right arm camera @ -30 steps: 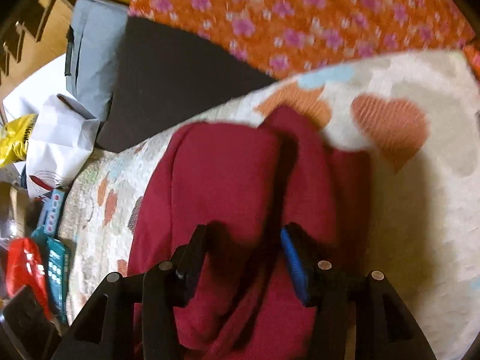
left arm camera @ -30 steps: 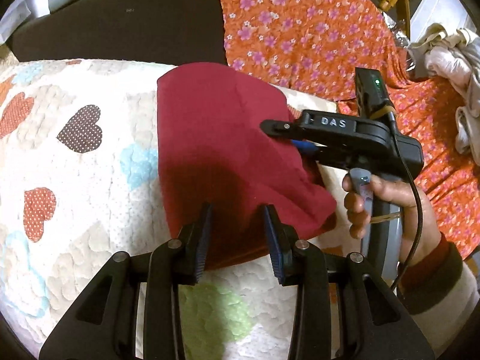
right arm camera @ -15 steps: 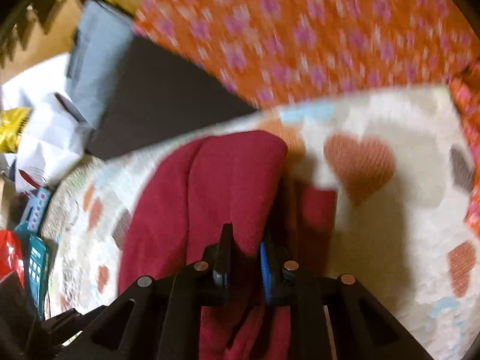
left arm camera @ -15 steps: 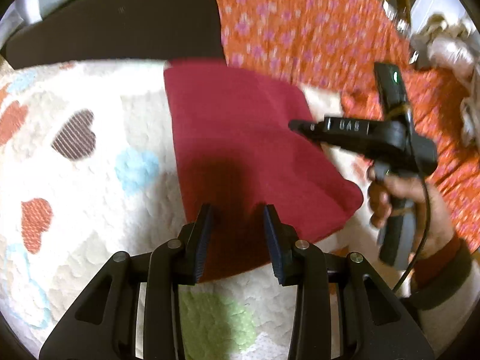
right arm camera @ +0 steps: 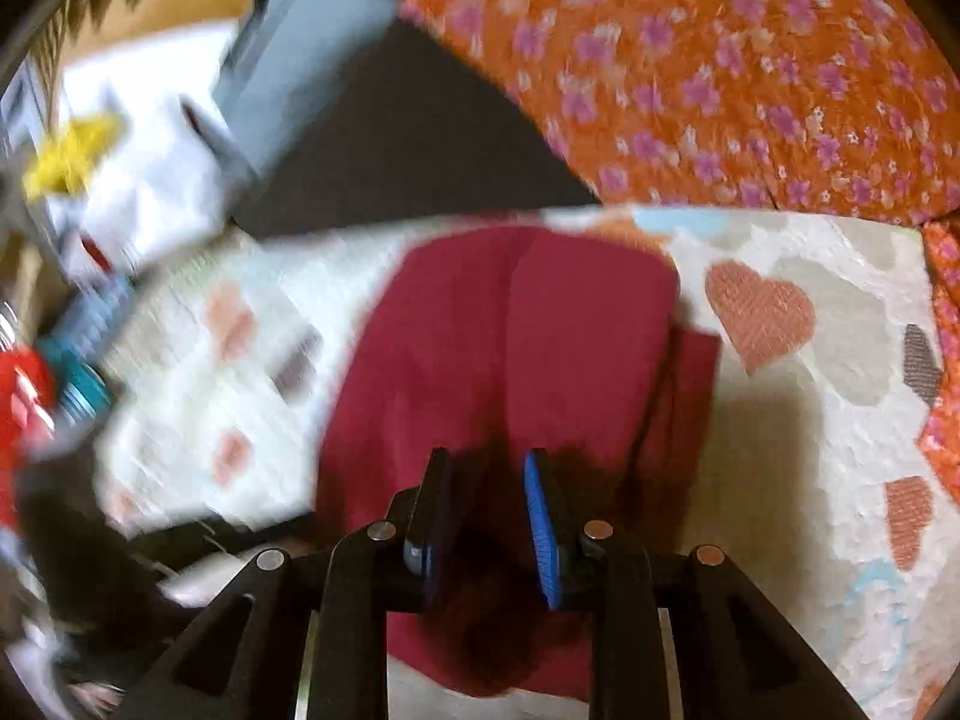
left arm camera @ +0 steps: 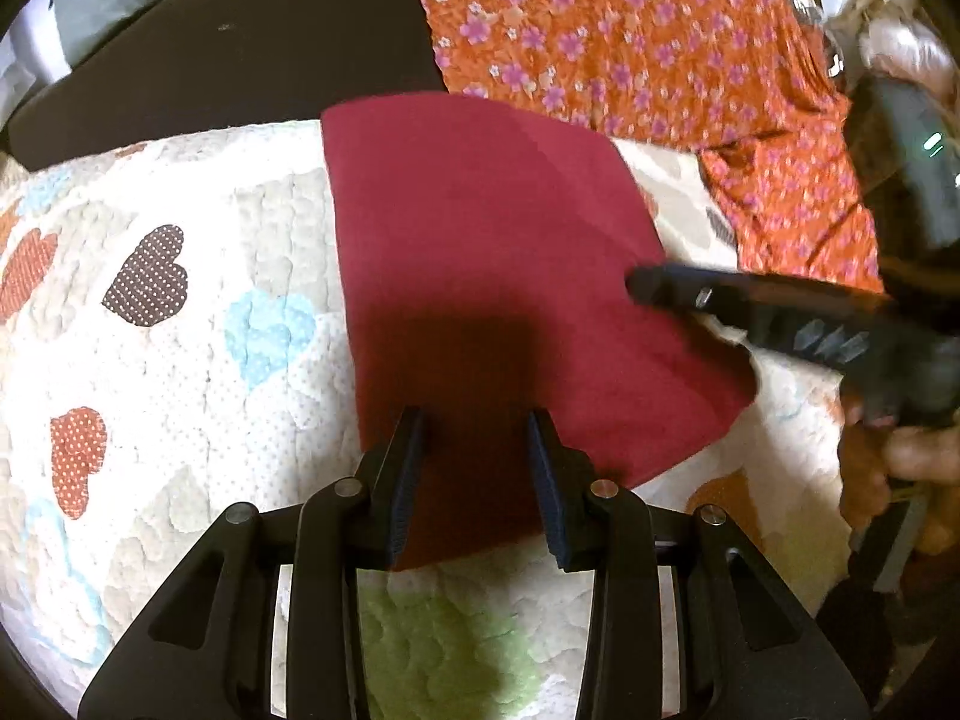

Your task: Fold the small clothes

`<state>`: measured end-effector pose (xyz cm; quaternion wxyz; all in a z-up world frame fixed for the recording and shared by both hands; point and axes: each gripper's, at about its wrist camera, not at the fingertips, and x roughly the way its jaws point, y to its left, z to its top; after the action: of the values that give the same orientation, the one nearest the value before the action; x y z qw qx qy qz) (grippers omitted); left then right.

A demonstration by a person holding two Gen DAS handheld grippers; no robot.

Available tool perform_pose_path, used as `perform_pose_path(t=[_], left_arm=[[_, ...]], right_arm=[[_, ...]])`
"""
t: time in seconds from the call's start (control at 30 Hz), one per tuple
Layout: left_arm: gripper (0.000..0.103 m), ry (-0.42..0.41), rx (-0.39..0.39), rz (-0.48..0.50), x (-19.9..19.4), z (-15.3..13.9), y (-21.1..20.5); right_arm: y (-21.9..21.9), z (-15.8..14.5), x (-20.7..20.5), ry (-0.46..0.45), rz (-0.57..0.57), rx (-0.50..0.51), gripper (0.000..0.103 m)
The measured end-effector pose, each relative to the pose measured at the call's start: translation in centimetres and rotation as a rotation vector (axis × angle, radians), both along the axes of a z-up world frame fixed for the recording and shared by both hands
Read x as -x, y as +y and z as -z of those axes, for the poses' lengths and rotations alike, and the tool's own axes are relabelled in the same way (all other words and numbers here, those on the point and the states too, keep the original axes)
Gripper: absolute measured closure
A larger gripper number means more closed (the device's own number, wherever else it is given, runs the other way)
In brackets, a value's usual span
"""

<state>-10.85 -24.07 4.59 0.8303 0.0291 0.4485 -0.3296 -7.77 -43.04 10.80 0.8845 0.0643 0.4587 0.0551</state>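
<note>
Cloth (left arm camera: pixel 480 276): lies folded on the quilt (left arm camera: pixel 180 420), near its far edge.
Quilt: spreads under the cloth on all near sides; the flowered sheet (left arm camera: pixel 630 30) lies behind it and to its right.
Left gripper (left arm camera: pixel 477 480): above the cloth's near edge.
Right gripper (left arm camera: pixel 648 288): at the cloth's right edge.
Dark mat (left arm camera: pixel 240 48): behind the quilt, left of the flowered sheet.

We see a matt, soft maroon cloth (left arm camera: pixel 492 276) lying on a puckered, quilted cotton blanket (left arm camera: pixel 180 396), beside thin printed orange fabric (left arm camera: pixel 600 30).
</note>
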Motion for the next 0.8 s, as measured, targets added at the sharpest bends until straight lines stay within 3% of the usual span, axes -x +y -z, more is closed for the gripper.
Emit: perform_pose_path(t=[0.03,0.1,0.37,0.57,0.67,0.8], left_arm=[[0.070,-0.001,-0.005,0.008,0.1,0.2,0.0],[0.067,-0.014,-0.015,0.015,0.3,0.4,0.2],[0.067,-0.006,0.014,-0.013,0.7,-0.6,1.0],[0.067,-0.020,-0.007,0.000,1.0,-0.6,-0.2],[0.067,-0.050,-0.036,0.013,1.5,-0.4,-0.7],[0.066,-0.044,-0.036,0.021,1.2,0.1,-0.9]], right_arm=[[-0.2,0.9,0.2,0.017,0.011,0.028,0.080],[-1.4,2.2,1.3,0.019,0.048,-0.015,0.080],[-2.7,-0.6,3.4,-0.036,0.131,-0.084,0.080],[-4.3,1.0,0.6,-0.015,0.209,-0.169,0.077],[-5.1,2.2,-0.6,0.000,0.223,-0.232,0.094],[-5.1,0.7,-0.1,-0.061,0.204,-0.110,0.096]])
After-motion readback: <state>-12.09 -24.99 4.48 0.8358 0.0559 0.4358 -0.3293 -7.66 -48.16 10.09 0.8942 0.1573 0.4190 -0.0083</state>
